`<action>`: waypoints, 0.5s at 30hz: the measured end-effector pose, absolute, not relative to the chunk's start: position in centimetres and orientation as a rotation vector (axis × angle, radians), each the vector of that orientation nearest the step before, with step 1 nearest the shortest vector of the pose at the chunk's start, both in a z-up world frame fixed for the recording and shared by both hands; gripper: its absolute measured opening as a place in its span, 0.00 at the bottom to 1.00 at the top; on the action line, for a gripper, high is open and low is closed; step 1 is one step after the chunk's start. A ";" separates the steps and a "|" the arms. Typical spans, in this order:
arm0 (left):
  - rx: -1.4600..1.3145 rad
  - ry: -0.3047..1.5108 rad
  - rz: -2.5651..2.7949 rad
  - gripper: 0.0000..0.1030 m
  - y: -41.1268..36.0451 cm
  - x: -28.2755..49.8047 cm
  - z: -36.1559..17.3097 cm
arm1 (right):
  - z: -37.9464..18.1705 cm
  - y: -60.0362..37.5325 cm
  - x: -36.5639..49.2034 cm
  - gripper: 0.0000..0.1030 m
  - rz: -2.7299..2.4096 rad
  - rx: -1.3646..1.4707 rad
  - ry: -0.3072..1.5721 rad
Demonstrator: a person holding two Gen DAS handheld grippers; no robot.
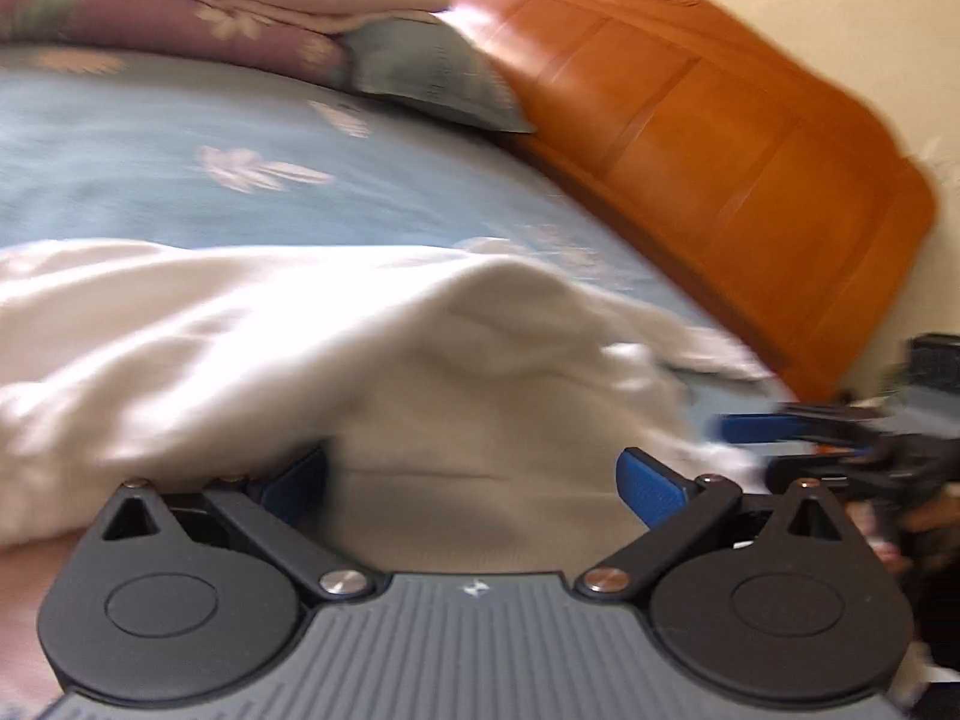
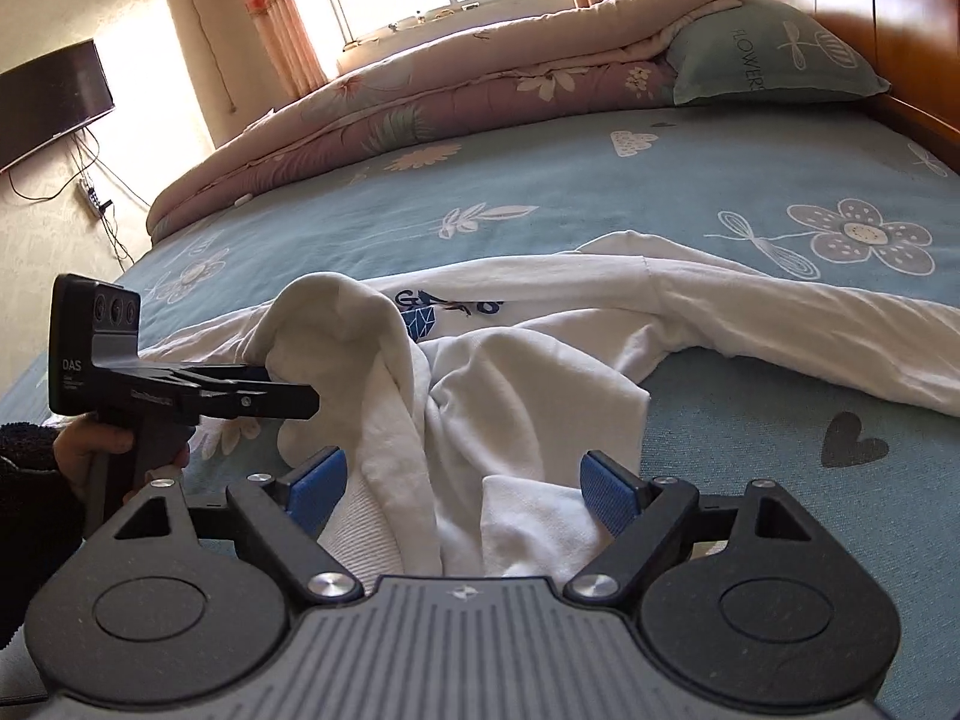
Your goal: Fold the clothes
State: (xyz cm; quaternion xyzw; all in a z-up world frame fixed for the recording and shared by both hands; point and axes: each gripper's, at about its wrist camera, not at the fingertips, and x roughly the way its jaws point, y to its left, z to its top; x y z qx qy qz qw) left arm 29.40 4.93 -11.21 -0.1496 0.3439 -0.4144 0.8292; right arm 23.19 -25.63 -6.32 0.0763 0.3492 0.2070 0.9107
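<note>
A white sweatshirt (image 2: 528,372) with a blue print lies crumpled on the blue floral bed sheet (image 2: 540,192), one sleeve stretched to the right. My right gripper (image 2: 462,480) is open, its blue pads either side of bunched white fabric at the near edge. My left gripper (image 1: 474,480) is open too, with white cloth (image 1: 456,396) lying between its pads. In the right wrist view the left gripper (image 2: 264,381) shows at the left, its fingers against a raised fold of the sweatshirt. In the left wrist view, which is blurred, the right gripper (image 1: 780,426) shows at the right edge.
A folded pink quilt (image 2: 420,96) and a teal pillow (image 2: 774,54) lie at the far side of the bed. An orange wooden headboard (image 1: 720,138) runs along the right. A window, curtains and a wall TV (image 2: 48,102) are beyond.
</note>
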 end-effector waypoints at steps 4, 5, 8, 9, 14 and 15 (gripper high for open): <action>-0.326 0.710 -0.986 0.98 4.8 29.5 -11.1 | -6.4 -25.3 23.1 0.87 0.441 0.132 0.722; -0.328 0.705 -1.013 0.98 4.7 29.5 -11.0 | -6.5 -25.3 23.0 0.87 0.444 0.127 0.724; -0.324 0.686 -0.983 0.99 5.2 29.5 -10.9 | -6.8 -25.5 23.2 0.87 0.447 0.134 0.727; -0.364 0.697 -0.958 0.99 5.4 30.2 -11.3 | -6.9 -25.6 23.3 0.87 0.447 0.139 0.728; -0.652 0.712 -0.888 0.98 6.8 32.9 -14.3 | -7.7 -25.7 23.5 0.88 0.436 0.172 0.744; -0.701 0.683 -0.887 0.99 7.0 33.0 -14.6 | -7.8 -25.7 23.5 0.88 0.434 0.176 0.747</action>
